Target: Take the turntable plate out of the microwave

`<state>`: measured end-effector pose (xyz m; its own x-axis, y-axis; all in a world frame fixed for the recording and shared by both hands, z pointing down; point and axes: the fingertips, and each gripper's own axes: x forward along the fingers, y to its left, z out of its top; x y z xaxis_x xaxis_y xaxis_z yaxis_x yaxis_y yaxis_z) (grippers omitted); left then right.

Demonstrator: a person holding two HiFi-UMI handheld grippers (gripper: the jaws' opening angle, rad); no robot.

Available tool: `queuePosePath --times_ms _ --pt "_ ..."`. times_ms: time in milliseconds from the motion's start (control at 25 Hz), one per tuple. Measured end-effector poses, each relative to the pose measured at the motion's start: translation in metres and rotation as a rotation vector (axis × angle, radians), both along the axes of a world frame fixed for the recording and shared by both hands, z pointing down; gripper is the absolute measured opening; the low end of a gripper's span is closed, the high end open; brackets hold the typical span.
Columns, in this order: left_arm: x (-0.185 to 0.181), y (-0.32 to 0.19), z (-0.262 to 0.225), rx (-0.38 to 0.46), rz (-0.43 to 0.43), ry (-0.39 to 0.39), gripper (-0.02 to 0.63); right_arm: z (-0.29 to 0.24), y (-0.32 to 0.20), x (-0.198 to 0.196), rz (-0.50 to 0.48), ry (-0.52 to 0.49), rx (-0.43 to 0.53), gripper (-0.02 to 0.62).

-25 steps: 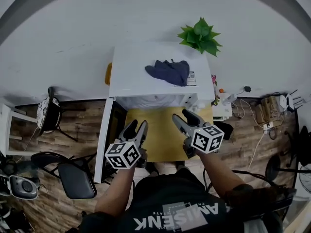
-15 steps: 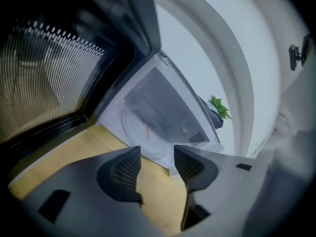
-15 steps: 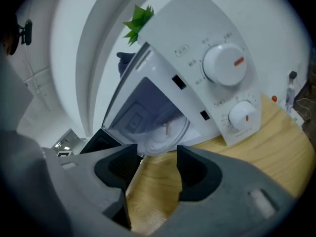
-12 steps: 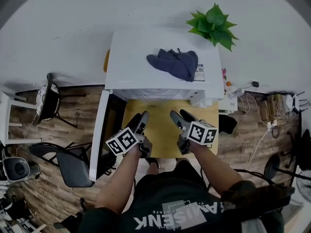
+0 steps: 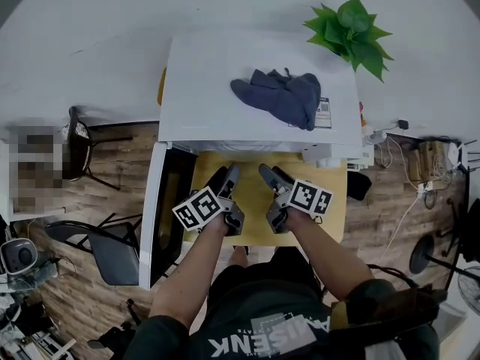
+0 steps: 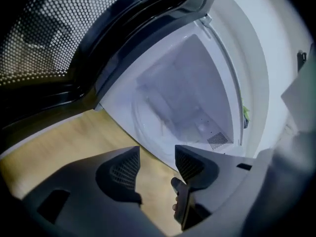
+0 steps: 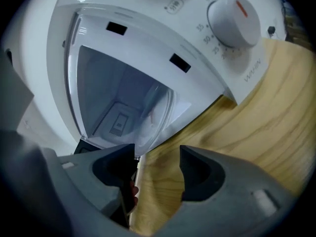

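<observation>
The white microwave [image 5: 225,88] stands on a yellow wooden table [image 5: 255,208] with its door [image 5: 163,216] swung open to the left. The clear glass turntable plate [image 6: 160,110] lies on the cavity floor; its rim [image 7: 157,113] also shows in the right gripper view. The microwave's top hides it in the head view. My left gripper [image 5: 226,175] and right gripper [image 5: 271,172] hover side by side over the table just outside the opening. In the left gripper view the left gripper [image 6: 157,164] has opening jaws with nothing between them. The right gripper [image 7: 157,169] likewise is opening and holds nothing.
A dark blue cloth [image 5: 279,96] lies on top of the microwave. The timer knob [image 7: 234,16] sits right of the cavity. A green plant [image 5: 352,27] stands at the back right. A black chair [image 5: 112,265] is left of the door, and cables [image 5: 420,163] lie on the floor at the right.
Both grippers have come down and forward to the microwave's opening and rolled at the wrist. Their jaws have spread a little wider.
</observation>
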<state>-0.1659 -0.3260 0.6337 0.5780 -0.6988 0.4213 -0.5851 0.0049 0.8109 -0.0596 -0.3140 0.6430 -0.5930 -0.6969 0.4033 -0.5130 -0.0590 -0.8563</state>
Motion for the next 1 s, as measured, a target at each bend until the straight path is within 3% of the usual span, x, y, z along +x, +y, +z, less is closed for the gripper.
queuePosePath --times_ms 360,680,1000 --pt "0.000 -0.032 0.017 -0.056 -0.079 0.083 0.207 0.009 -0.032 -0.016 0.099 -0.121 -0.074 0.284" --pt "0.000 -0.046 0.033 -0.107 -0.096 0.102 0.207 0.020 -0.050 -0.013 0.179 -0.194 -0.121 0.285" --pt "0.000 -0.057 0.037 -0.099 -0.151 0.142 0.207 0.029 -0.065 -0.013 0.221 -0.239 -0.150 0.284"
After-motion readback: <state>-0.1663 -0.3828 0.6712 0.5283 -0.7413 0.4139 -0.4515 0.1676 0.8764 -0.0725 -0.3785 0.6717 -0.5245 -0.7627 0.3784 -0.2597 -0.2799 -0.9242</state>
